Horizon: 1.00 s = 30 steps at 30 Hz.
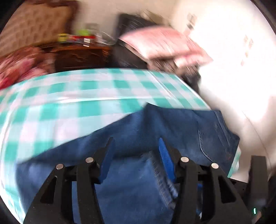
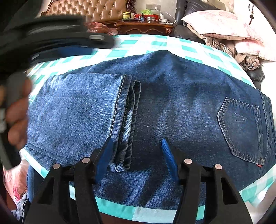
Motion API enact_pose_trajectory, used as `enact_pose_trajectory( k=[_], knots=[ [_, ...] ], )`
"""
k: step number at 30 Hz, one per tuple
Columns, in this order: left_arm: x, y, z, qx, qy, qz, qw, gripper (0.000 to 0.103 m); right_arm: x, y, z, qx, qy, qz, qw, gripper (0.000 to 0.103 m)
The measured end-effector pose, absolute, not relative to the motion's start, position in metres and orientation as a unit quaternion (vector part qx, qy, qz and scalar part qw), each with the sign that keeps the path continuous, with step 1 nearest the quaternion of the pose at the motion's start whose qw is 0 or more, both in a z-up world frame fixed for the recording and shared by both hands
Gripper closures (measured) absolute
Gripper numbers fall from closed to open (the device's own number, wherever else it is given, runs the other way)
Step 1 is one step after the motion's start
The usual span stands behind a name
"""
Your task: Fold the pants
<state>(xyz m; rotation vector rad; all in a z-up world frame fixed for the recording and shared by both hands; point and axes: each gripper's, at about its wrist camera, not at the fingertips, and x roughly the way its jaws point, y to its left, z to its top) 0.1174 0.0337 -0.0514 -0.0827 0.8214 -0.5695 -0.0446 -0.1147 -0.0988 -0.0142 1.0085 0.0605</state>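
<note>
Blue jeans (image 2: 172, 96) lie on a teal-and-white checked tablecloth (image 2: 155, 43), folded so the leg hems (image 2: 126, 120) rest on the thigh part. A back pocket (image 2: 241, 124) shows at the right. My right gripper (image 2: 136, 140) hovers over the near edge with its jaws apart. The hem end lies beside its left pad (image 2: 105, 155) and nothing is pinched. In the blurred left wrist view, my left gripper (image 1: 136, 140) stands open above the jeans (image 1: 138, 124), with a hem (image 1: 162, 181) under its right finger. A hand (image 2: 17, 120) holds that tool's blurred black body (image 2: 57, 39) at upper left.
The cloth's teal front border (image 2: 120, 206) marks the near table edge. Behind the table stand a dark wooden nightstand (image 2: 144, 27) with small items and a tufted headboard (image 2: 89, 10). Pink pillows (image 2: 232, 29) and blankets are piled at the back right.
</note>
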Motion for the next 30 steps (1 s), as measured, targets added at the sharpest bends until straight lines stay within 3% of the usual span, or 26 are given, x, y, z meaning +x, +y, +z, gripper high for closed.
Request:
enact_pose_trajectory(
  k=[7, 9, 10, 13, 16, 21, 22, 23, 25, 26, 30],
  knots=[
    [0.086, 0.099, -0.104, -0.046, 0.481, -0.126, 0.866, 0.051, -0.046, -0.112, -0.099, -0.015, 0.477, 0.024, 0.878, 0.048],
    [0.079, 0.114, -0.1, -0.032, 0.465, -0.076, 0.882, 0.04, -0.046, -0.112, -0.099, -0.016, 0.478, 0.023, 0.878, 0.048],
    [0.076, 0.118, -0.098, -0.025, 0.459, -0.052, 0.886, 0.028, -0.046, -0.112, -0.099, -0.017, 0.477, 0.022, 0.878, 0.047],
    [0.07, 0.131, -0.091, -0.013, 0.453, -0.018, 0.891, 0.024, -0.048, -0.11, -0.099, -0.02, 0.477, 0.021, 0.878, 0.047],
    [0.047, 0.132, -0.078, -0.018, 0.404, 0.001, 0.915, 0.002, -0.048, -0.11, -0.1, -0.021, 0.477, 0.02, 0.878, 0.047],
    [0.023, 0.129, -0.073, 0.049, 0.362, -0.006, 0.931, 0.003, -0.048, -0.113, -0.096, -0.017, 0.475, 0.013, 0.879, 0.041],
    [0.022, 0.129, -0.075, 0.051, 0.362, -0.013, 0.931, 0.009, -0.048, -0.116, -0.09, -0.01, 0.468, 0.007, 0.884, 0.041],
    [0.02, 0.133, -0.078, 0.048, 0.368, -0.018, 0.928, 0.032, -0.049, -0.117, -0.081, 0.0, 0.451, 0.011, 0.892, 0.039],
    [0.021, 0.143, -0.085, 0.024, 0.39, -0.029, 0.92, 0.06, -0.047, -0.115, -0.064, 0.009, 0.421, 0.023, 0.907, 0.024],
    [0.02, 0.149, -0.09, 0.006, 0.4, -0.038, 0.916, 0.067, -0.046, -0.11, -0.055, 0.007, 0.401, 0.025, 0.916, 0.017],
    [0.017, 0.168, -0.102, -0.024, 0.41, -0.028, 0.911, 0.07, -0.028, -0.077, -0.036, -0.035, 0.363, 0.035, 0.93, 0.017]
  ],
)
